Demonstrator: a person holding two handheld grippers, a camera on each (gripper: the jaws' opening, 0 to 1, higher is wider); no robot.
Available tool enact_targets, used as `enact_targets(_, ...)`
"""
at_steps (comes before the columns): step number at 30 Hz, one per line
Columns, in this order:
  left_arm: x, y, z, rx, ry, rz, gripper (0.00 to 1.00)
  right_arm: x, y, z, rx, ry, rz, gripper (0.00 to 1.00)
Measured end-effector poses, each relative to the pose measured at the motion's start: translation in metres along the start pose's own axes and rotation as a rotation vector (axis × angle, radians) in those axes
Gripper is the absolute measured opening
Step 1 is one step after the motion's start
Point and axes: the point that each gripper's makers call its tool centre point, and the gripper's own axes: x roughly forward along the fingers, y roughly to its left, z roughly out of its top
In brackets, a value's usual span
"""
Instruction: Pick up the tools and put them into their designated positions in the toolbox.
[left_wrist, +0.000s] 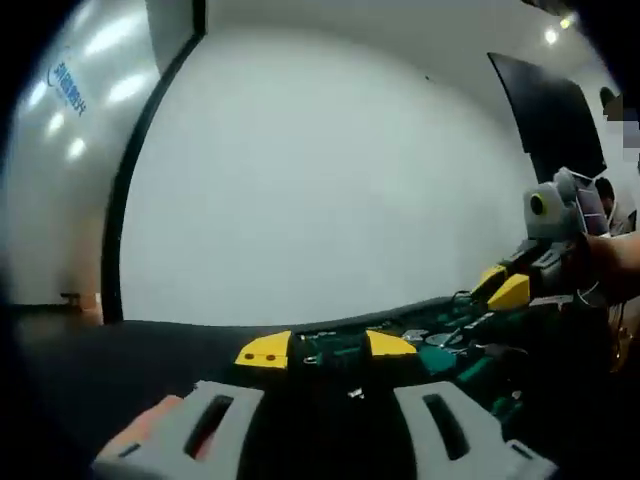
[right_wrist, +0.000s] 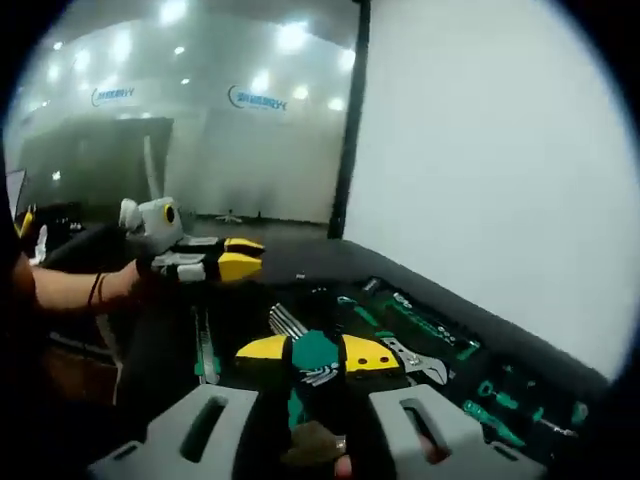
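Note:
The open toolbox (right_wrist: 330, 275) lies on a dark table, its black foam holding green-handled tools: a wrench (right_wrist: 415, 362), screwdrivers (right_wrist: 420, 322) and small bits (right_wrist: 500, 400). My right gripper (right_wrist: 315, 352) is shut on a green-handled tool (right_wrist: 316, 355) just above the foam. A hand at the left holds my left gripper (right_wrist: 240, 262) over the box's far side. In the left gripper view, my left gripper (left_wrist: 328, 348) grips a dark green-and-black tool (left_wrist: 330, 350) between its yellow tips. The toolbox (left_wrist: 455, 335) stretches to the right there, with the right gripper (left_wrist: 505, 285) above it.
A white wall (left_wrist: 330, 170) rises behind the table, with a black vertical post (right_wrist: 350, 120) beside it. A dark screen (left_wrist: 555, 115) hangs at the upper right. A person's forearm (right_wrist: 60, 290) reaches in from the left. A metal tool (right_wrist: 205, 345) lies left of the held one.

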Motion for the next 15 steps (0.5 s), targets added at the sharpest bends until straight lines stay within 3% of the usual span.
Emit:
enact_targets(4, 0.001, 0.006, 0.0, -0.025, -0.003, 0.013, 0.21, 0.017, 0.006, -0.004, -0.02, 0.029, 0.028, 0.17)
enact_targets(8, 0.001, 0.007, -0.001, -0.03, 0.005, 0.022, 0.21, 0.035, 0.013, -0.019, -0.009, 0.1, 0.08, 0.17)
enact_targets(11, 0.001, 0.008, -0.002, -0.027, 0.006, 0.022, 0.21, 0.043, 0.003, -0.035, -0.005, 0.15, 0.061, 0.13)
enact_targets(13, 0.002, 0.008, -0.002, -0.024, 0.008, 0.022, 0.21, 0.045, -0.001, -0.043, 0.043, 0.174, 0.06, 0.11)
enact_targets(14, 0.002, 0.008, -0.002, -0.022, 0.008, 0.021, 0.21, 0.049, -0.004, -0.041, 0.046, 0.138, 0.058, 0.11)
enact_targets(15, 0.002, 0.008, -0.002, -0.022, 0.008, 0.02, 0.21, 0.049, -0.003, -0.044, 0.054, 0.149, 0.06, 0.11)
